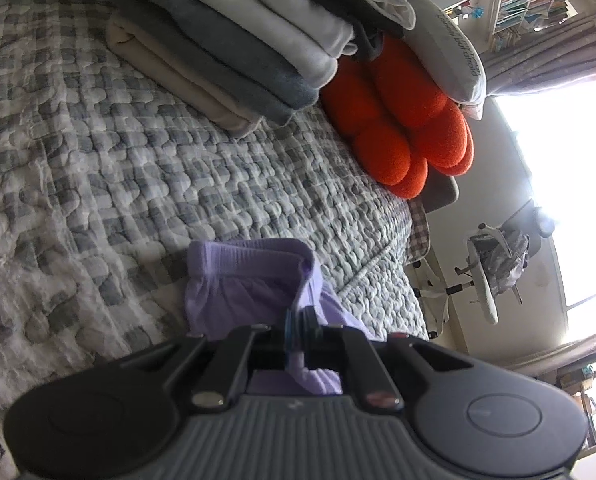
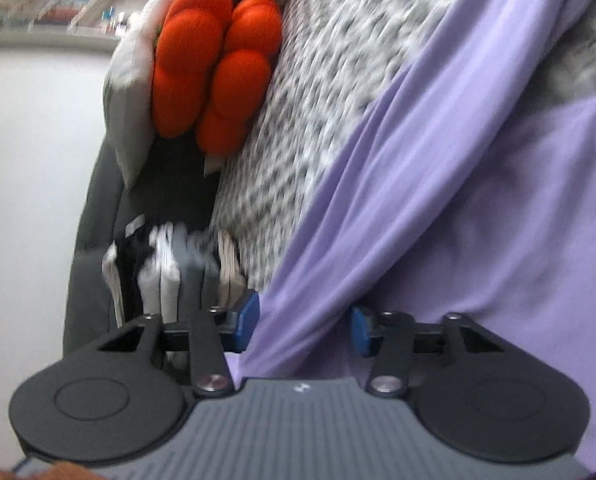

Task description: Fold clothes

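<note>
**Lilac garment pinched at one end, loose at the other**

The left tongs [image 1: 302,330] are pressed together on a fold of the soft lilac cotton garment [image 1: 253,284], which lies on the grey-and-white checked quilted bed [image 1: 137,168]. At one o'clock sits an orange bobbled plush cushion [image 1: 398,120]; at twelve, a stack of folded grey and beige clothes [image 1: 225,52]. The right tongs [image 2: 304,326] stand partly spread, lilac cloth between the blue pads [image 2: 246,316], not visibly clamped.
</note>
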`<state>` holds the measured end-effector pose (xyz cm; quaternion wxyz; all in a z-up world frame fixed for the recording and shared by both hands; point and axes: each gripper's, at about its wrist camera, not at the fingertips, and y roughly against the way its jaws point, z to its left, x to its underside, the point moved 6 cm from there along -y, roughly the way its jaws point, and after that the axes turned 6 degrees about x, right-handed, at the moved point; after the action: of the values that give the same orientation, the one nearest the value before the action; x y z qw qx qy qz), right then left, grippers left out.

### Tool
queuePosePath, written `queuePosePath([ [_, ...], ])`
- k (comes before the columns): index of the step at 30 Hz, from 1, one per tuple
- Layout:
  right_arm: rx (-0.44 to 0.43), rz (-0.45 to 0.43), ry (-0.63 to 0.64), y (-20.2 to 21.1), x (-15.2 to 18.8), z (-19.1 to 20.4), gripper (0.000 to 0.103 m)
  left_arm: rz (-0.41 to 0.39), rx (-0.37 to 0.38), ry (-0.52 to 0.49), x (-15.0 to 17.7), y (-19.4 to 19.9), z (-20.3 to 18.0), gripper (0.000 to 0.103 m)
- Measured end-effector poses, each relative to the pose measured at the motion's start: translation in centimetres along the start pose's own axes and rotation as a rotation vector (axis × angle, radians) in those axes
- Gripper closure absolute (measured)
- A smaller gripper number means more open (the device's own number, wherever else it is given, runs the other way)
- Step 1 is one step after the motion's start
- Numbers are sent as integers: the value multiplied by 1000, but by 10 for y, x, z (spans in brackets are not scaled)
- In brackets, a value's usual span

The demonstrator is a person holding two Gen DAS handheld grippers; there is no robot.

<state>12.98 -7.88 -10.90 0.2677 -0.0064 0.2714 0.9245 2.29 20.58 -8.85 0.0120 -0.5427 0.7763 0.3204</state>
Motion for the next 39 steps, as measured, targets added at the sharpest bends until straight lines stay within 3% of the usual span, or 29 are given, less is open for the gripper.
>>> queuePosePath([
  [7, -76, -136, -150, 29, -41, -31, 68, -7, -12, 6, -3, -3, 3, 98],
  [17, -212, -329, -267, 66, -78, -57, 90, -18, -20, 10, -12, -11, 5, 98],
  [20, -200, -368, -236, 71, -82, -55, 96, -14, -23, 10, -13, -15, 5, 98],
  [33, -156, -486, 67, 101, -72, 11, 97, 17, 15, -13, -30, -25, 0, 98],
  [39, -83, -491, 222, 104, -53, 36, 97, 30, 14, -40, -35, -24, 2, 98],
])
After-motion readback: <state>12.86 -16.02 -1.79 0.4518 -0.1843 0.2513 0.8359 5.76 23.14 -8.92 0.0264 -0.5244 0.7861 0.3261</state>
